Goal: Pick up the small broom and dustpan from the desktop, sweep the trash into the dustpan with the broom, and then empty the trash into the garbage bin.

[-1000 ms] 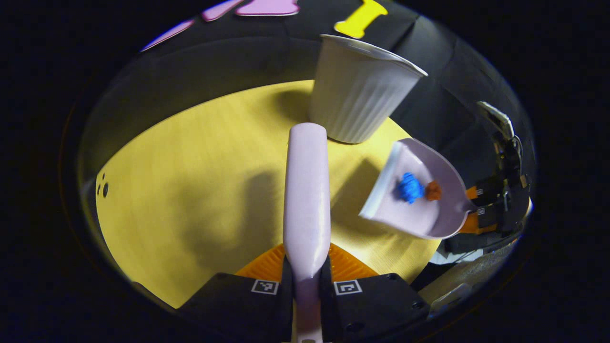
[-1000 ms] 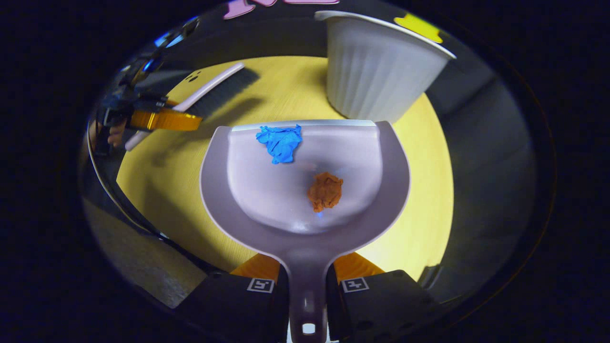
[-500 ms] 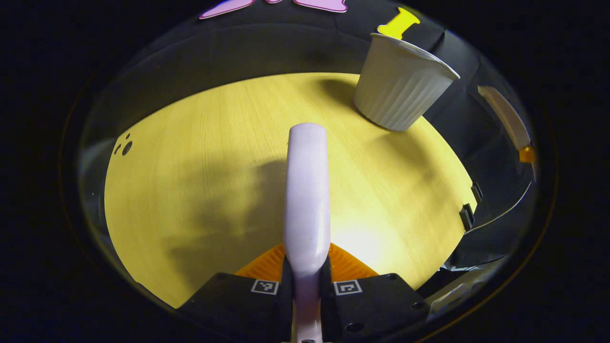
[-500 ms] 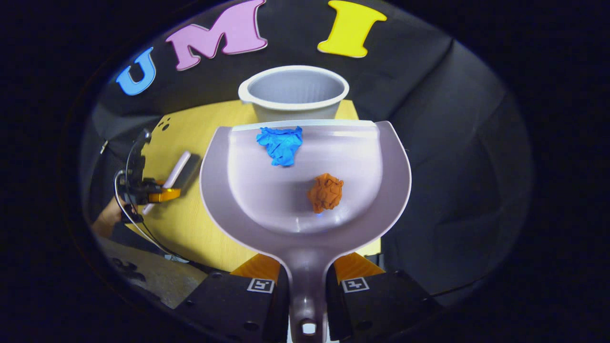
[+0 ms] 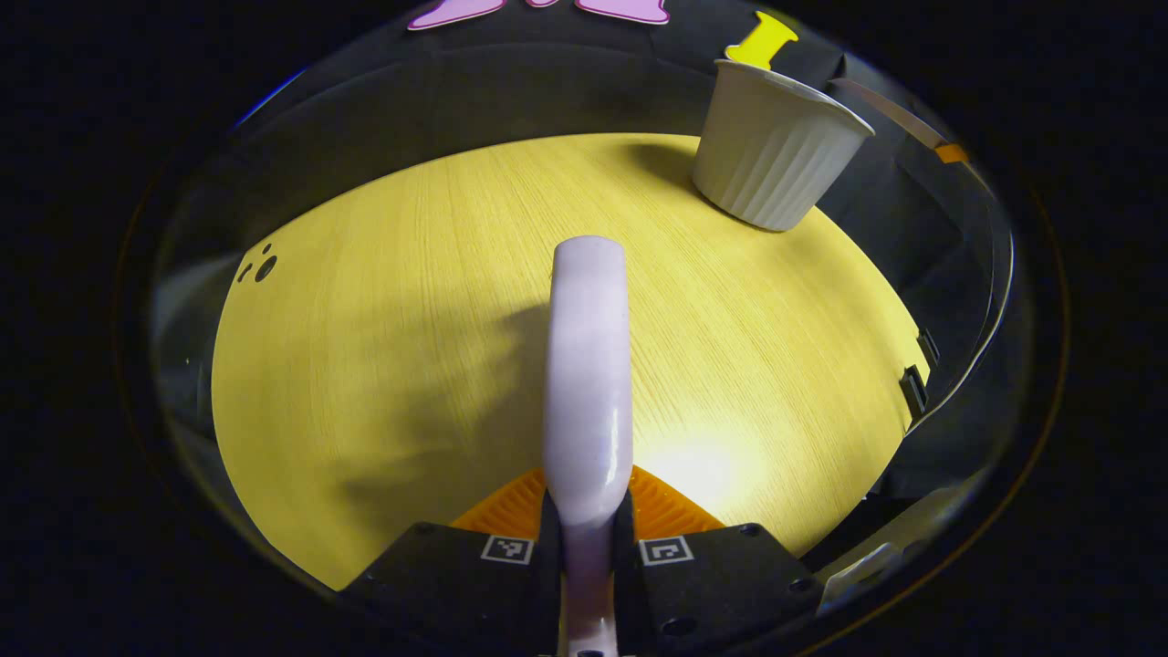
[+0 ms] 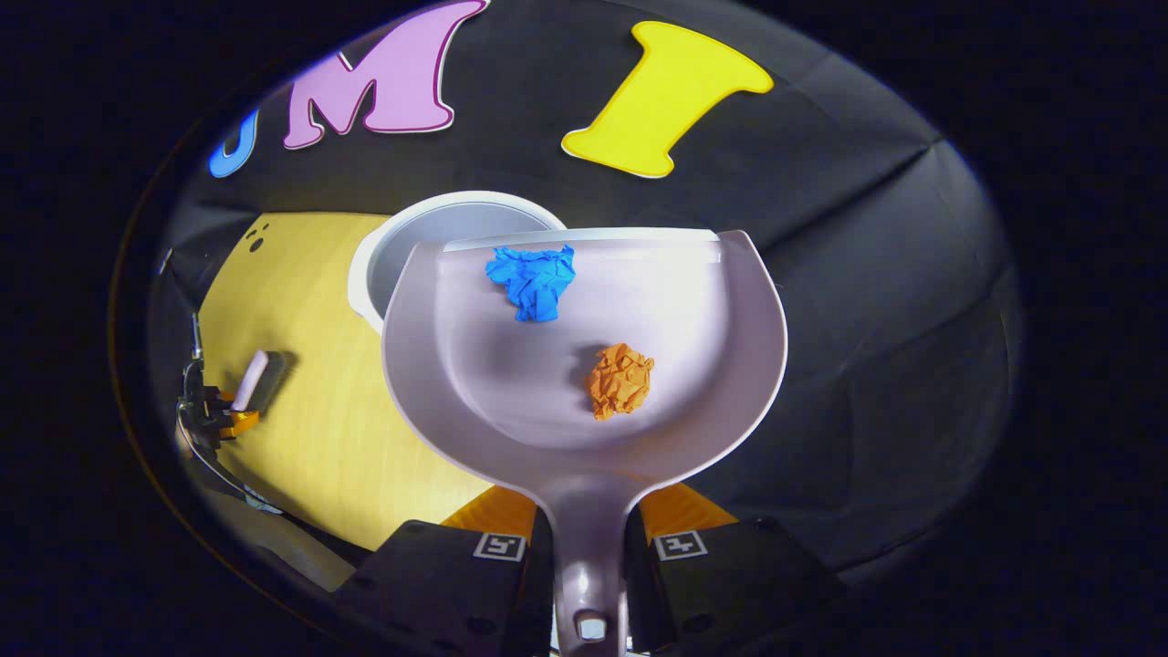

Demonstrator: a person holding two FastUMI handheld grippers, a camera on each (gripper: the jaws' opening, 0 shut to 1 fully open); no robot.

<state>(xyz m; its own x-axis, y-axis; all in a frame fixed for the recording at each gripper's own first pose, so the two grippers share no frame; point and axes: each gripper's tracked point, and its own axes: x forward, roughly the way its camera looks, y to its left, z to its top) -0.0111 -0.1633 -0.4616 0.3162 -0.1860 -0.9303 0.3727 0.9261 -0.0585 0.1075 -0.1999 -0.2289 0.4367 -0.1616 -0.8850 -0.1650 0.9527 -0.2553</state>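
My right gripper (image 6: 589,546) is shut on the handle of the pale lilac dustpan (image 6: 712,365), which I hold high above the table. In the pan lie a crumpled blue paper ball (image 6: 532,281) near its front lip and an orange one (image 6: 620,380) farther back. The pan's lip overlaps the rim of the white ribbed garbage bin (image 6: 429,224) below it. My left gripper (image 5: 589,550) is shut on the pale lilac broom handle (image 5: 589,365), low over the yellow table (image 5: 383,301). The bin (image 5: 774,155) stands at the table's far right. The left gripper with the broom (image 6: 246,383) shows small at the left.
The round yellow wooden table (image 6: 301,411) has small dark holes (image 5: 260,266) near its far left edge. Black cloth walls enclose the table behind and to the right. A cable (image 6: 214,465) trails from the far-off left gripper.
The right gripper has lifted the dustpan higher and carried it over the bin, now seen from above. The left gripper with the broom has drawn back a little; the dustpan has left its view.
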